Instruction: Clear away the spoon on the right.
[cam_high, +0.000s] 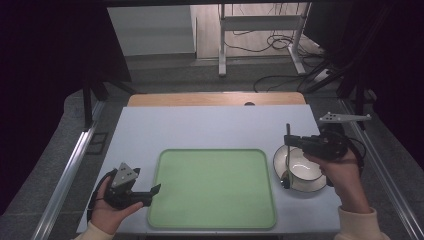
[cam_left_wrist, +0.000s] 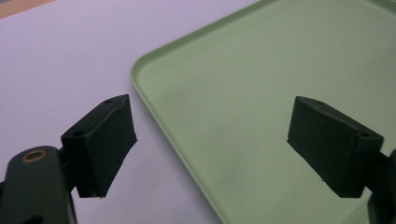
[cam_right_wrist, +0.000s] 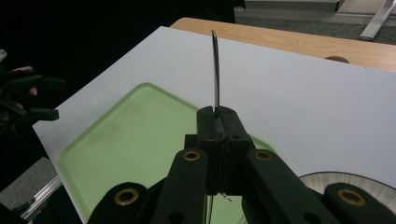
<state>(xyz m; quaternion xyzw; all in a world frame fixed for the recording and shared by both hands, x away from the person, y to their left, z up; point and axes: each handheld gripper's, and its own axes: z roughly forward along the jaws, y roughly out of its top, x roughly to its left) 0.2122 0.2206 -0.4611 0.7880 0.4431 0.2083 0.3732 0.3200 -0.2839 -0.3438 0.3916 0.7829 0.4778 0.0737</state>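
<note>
High view: green tray (cam_high: 215, 187) mid-desk (cam_high: 210, 127); left hand-held gripper (cam_high: 150, 192) at the tray's left edge, right hand-held gripper (cam_high: 288, 141) over a white bowl (cam_high: 300, 170) just right of the tray, pinching a thin dark utensil (cam_high: 288, 152). Left gripper view: jaws wide apart, nothing held, straddling the tray's (cam_left_wrist: 261, 93) rim. Right gripper view: jaws clamped on the utensil (cam_right_wrist: 215, 74), tray (cam_right_wrist: 135, 135) beyond, bowl (cam_right_wrist: 355, 179) lower right.
</note>
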